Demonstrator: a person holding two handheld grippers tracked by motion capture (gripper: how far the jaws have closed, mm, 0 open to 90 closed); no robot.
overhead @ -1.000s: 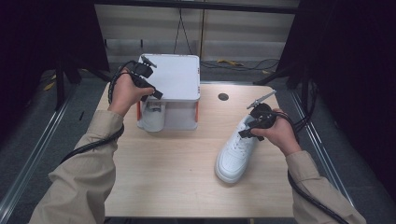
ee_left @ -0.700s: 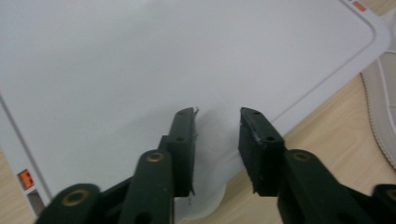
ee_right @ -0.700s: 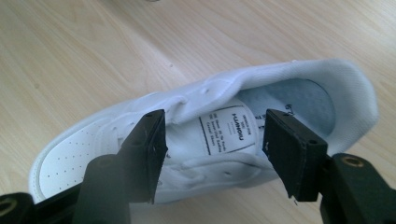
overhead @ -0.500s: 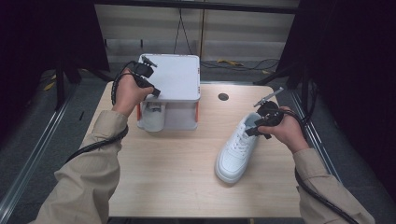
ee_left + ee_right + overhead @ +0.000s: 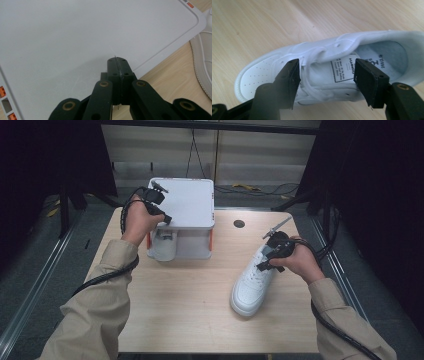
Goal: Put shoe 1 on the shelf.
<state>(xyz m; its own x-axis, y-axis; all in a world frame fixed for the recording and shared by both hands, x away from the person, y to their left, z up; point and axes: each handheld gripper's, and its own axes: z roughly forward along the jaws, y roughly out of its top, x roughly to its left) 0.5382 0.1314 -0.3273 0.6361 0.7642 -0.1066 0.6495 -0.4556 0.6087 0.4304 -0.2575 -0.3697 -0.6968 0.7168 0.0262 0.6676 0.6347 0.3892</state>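
A white sneaker point(image 5: 249, 290) lies on the wooden table point(image 5: 185, 310), toe toward the person. My right gripper point(image 5: 265, 262) hovers over its opening. In the right gripper view its open jaws point(image 5: 327, 72) straddle the tongue and laces of the sneaker point(image 5: 262, 72); I see no firm squeeze. My left gripper point(image 5: 162, 216) rests at the front left edge of the white box lid point(image 5: 187, 202). Its jaws point(image 5: 117, 60) have just been closing and now meet with nothing between them, over the lid point(image 5: 75, 37).
The white box with orange corners stands at the table's back left. A second white shoe point(image 5: 162, 245) sits inside it under the lid, its sole edge point(image 5: 202, 57) beside the lid. A round hole point(image 5: 239, 223) marks the tabletop. Cables trail from both grippers.
My right hand has shifted slightly along the sneaker's opening. The left hand has stayed at the box lid.
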